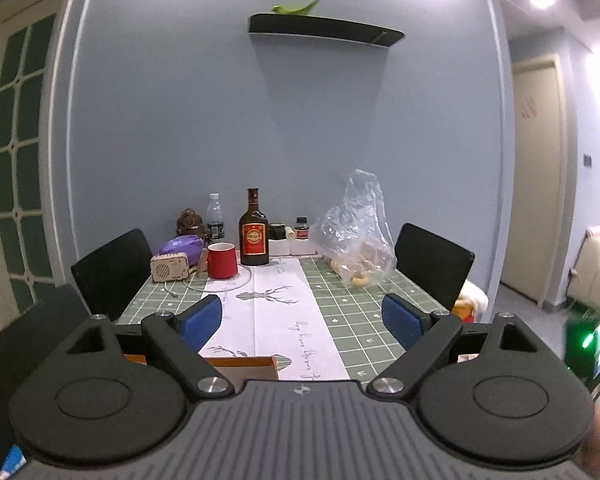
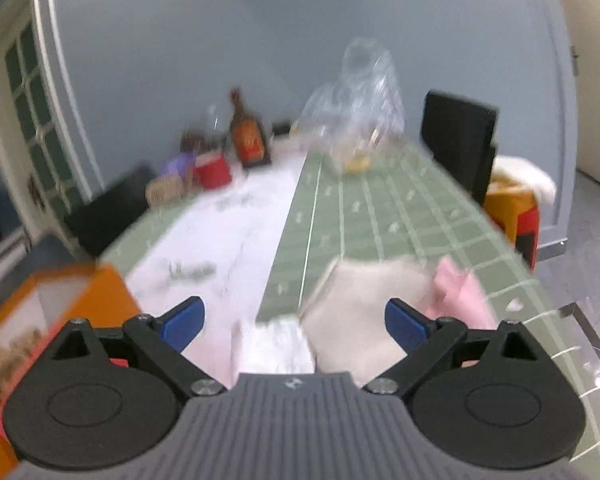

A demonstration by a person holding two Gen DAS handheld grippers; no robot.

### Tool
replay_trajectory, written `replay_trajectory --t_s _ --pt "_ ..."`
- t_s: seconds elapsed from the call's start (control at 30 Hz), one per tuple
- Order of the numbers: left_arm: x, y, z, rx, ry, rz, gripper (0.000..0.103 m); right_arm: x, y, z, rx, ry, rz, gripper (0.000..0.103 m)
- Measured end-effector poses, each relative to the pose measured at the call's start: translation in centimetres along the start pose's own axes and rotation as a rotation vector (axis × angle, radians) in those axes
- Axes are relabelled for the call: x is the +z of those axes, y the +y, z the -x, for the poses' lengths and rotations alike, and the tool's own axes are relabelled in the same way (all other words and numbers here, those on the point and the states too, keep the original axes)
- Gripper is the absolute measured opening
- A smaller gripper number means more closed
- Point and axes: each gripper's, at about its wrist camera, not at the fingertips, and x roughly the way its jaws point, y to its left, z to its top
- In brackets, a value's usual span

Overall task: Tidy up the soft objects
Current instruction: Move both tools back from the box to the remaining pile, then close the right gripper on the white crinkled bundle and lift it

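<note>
- A small heap of folded soft cloths lies at the near edge of the dining table: a beige cloth (image 2: 360, 300) in the middle, a pink cloth (image 2: 462, 296) touching its right side, and a white fluffy cloth (image 2: 274, 346) at its left, nearest the camera.
- The right gripper (image 2: 294, 322) hangs just above the heap with its blue pads spread wide and nothing between them; the beige cloth sits in the gap, untouched. (This view is blurred, so fine edges are uncertain.)
- An orange box (image 2: 100, 300) stands open at the left, near the cloths; it is probably where they belong.
- The left gripper (image 1: 302, 320) is also wide open and empty, held over the green checked tablecloth (image 1: 340, 308) and its white deer-print runner (image 1: 272, 308).
- Far down the table stand a red mug (image 1: 222, 260), a brown bottle (image 1: 254, 232) and a clear plastic bag (image 1: 358, 236).
- To do this step well, I judge: come down over one cloth only, let the pads straddle a thick fold, and close firmly enough that the fabric does not slip or drag its neighbours.
</note>
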Motion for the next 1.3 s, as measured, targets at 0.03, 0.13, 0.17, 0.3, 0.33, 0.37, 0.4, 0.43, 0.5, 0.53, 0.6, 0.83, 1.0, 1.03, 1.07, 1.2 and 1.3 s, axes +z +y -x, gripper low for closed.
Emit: replay_trajectory --t_s 0.03,0.13,0.17,0.3,0.33,0.37,0.4,0.43,0.5,0.53,0.6,0.83,1.0,1.03,1.07,1.2,1.3 --pt "0.0 0.0 -0.1 0.001 0.009 0.003 0.103 -0.4 0.4 -0.6 0.01 0.023 0.027 0.085" --pt "0.3 -0.1 -0.3 -0.022 0.007 -0.007 0.103 -1.5 1.5 -2.0 0.019 0.076 0.112 0.076" --pt "0.3 -0.2 -0.3 -0.022 0.007 -0.011 0.103 -1.8 1.7 -2.3 0.024 0.095 0.131 0.075" --pt "0.4 -0.5 -0.6 -0.028 -0.007 -0.017 0.103 -2.3 1.3 -3.2 0.004 0.124 0.106 0.082" --pt "0.3 -0.5 -0.8 -0.03 -0.008 -0.021 0.103 -2.3 1.2 -3.5 0.001 0.134 0.098 0.084" --pt "0.1 -0.6 -0.9 -0.028 -0.004 -0.027 0.103 -2.4 0.9 -3.7 0.001 0.148 0.09 0.087" --pt "0.0 -0.8 -1.2 -0.023 0.007 -0.044 0.103 -2.4 0.8 -4.1 0.006 0.161 0.089 0.088" --pt "-0.1 -0.9 -1.4 -0.017 0.014 -0.061 0.103 -2.5 0.8 -4.2 0.009 0.173 0.094 0.088" --pt "-0.3 -0.9 -1.9 -0.009 0.025 -0.049 0.103 -2.9 0.8 -4.6 0.006 0.193 0.117 0.087" --pt "-0.3 -0.9 -2.2 -0.016 0.04 -0.042 0.103 -3.1 0.9 -5.0 0.004 0.211 0.131 0.086" --pt "-0.6 -1.1 -2.7 -0.048 0.067 -0.042 0.103 -3.8 1.2 -5.8 0.011 0.248 0.16 0.074" --pt "-1.8 -2.7 -4.0 -0.08 0.124 -0.071 0.103 -4.7 3.0 -5.2 0.025 0.245 0.327 0.023" --pt "-2.3 -3.3 -4.4 -0.097 0.147 -0.081 0.103 -4.7 2.7 -3.9 0.018 0.275 0.415 0.02" --pt "-2.4 -3.5 -4.4 -0.1 0.148 -0.088 0.103 -4.8 2.6 -3.5 0.023 0.282 0.442 0.02" --pt "-2.5 -3.6 -4.4 -0.103 0.149 -0.091 0.103 -4.8 2.4 -3.1 0.023 0.279 0.457 0.025" --pt "-2.6 -4.0 -4.7 -0.116 0.16 -0.101 0.103 -4.2 1.3 -1.3 0.08 0.225 0.435 0.084" --pt "-2.8 -4.3 -5.0 -0.117 0.172 -0.102 0.103 -4.2 1.4 -0.5 0.175 0.19 0.44 0.1"
